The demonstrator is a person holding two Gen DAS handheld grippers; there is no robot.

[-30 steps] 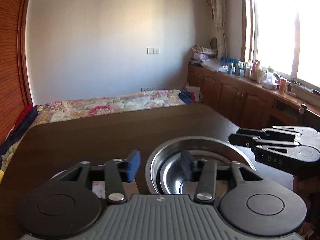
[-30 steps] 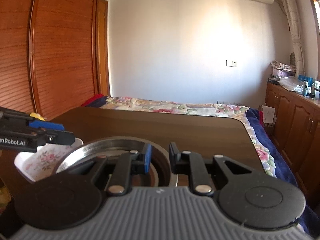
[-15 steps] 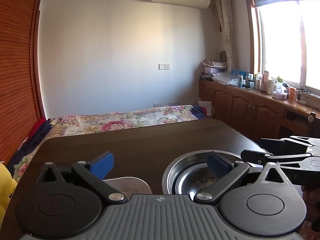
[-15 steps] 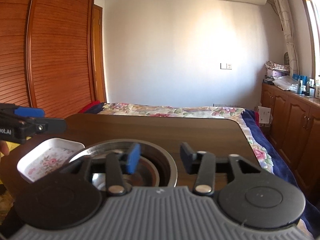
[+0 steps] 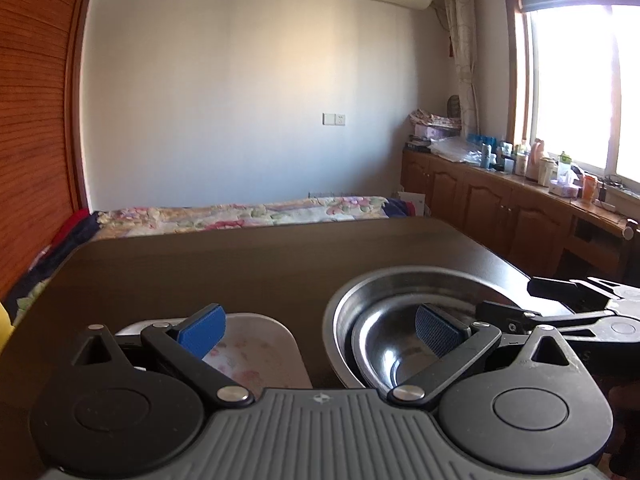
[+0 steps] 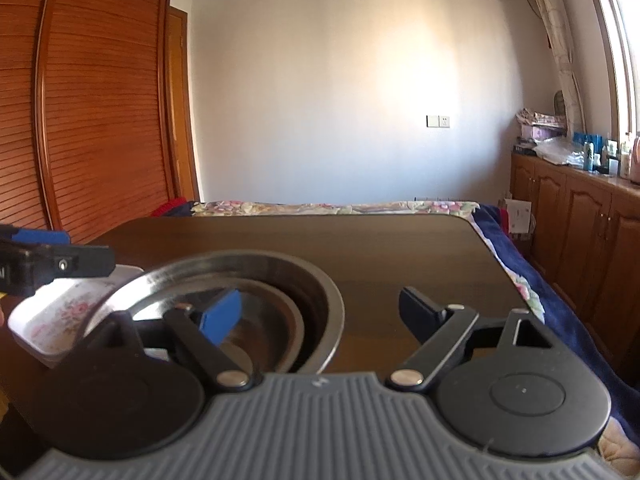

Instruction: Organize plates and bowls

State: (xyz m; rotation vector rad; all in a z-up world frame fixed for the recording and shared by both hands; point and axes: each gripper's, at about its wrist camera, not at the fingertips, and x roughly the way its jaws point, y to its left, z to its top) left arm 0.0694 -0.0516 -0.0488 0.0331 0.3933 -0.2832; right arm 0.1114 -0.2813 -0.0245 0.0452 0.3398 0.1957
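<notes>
1. Bowls [image 5: 400, 320] sit nested on the table [image 5: 248, 268], a small steel one inside a larger steel one, directly ahead of both grippers.
2. Left gripper [image 5: 320, 328]: jaws spread wide, nothing clamped. The left pad [image 5: 202, 329] hangs over the plate [image 5: 264, 356]; the right pad [image 5: 438, 334] hangs over the inner bowl. The gap between the jaws spans the strip of table separating plate and bowls.
3. Right gripper [image 6: 320, 312]: jaws opening, no pad pressing on anything. The left pad [image 6: 222, 316] stands inside the large bowl; the right finger [image 6: 420, 312] stands outside it, over bare table. The bowl's right rim [image 6: 336, 312] lies between the jaws.
4. Plate: white, floral, rectangular with rounded corners, lying flat just left of the bowls. Its long axis appears to run away from the cameras. Whether it touches the large bowl cannot be told.
5. Governing relation: the plate lies ahead-left of the left gripper, which is the nearer one; the bowls lie ahead-right of it and ahead-left of the right gripper.
6. Judgement: the bowl stack looks complete; the plate is probably next, and suits the left gripper.
</notes>
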